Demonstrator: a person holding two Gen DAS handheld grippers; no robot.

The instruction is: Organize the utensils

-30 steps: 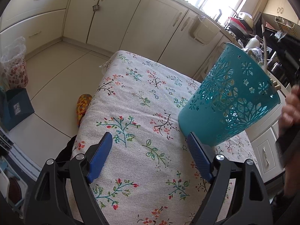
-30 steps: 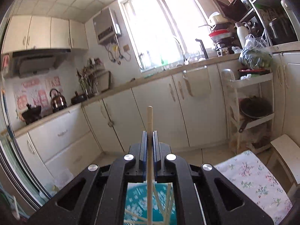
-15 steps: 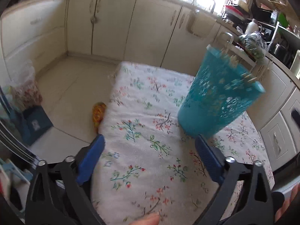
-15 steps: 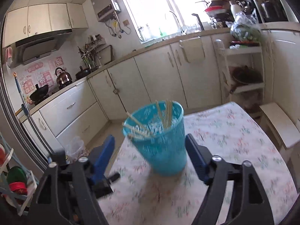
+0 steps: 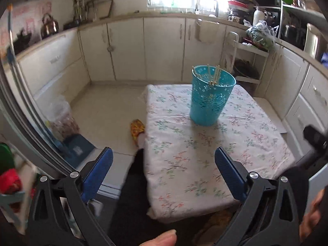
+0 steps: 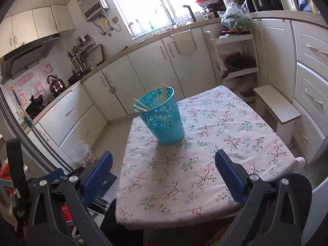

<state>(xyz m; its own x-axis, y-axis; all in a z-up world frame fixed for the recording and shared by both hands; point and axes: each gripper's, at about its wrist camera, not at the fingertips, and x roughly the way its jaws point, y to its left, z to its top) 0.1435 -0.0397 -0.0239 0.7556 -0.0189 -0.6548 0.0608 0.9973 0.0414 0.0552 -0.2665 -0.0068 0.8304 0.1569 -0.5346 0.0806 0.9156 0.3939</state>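
A teal perforated basket (image 5: 211, 98) stands upright on the floral tablecloth (image 5: 205, 153), with several wooden chopsticks (image 5: 213, 75) standing in it. It also shows in the right wrist view (image 6: 164, 116), with the chopsticks (image 6: 151, 100) leaning inside. My left gripper (image 5: 164, 176) is open and empty, held back from the table's near edge. My right gripper (image 6: 164, 176) is open and empty, also well short of the basket.
The small table (image 6: 205, 164) stands in a kitchen with cream cabinets (image 5: 164, 47) behind. A white stool (image 6: 276, 106) stands at the table's right. A person's leg and slipper (image 5: 137, 129) are by the table's left edge. A plastic bag (image 5: 61, 116) sits on the floor.
My right gripper opened and let go of a chopstick, which now stands in the basket. Both grippers pulled back and up from the basket, which went from tilted to upright.
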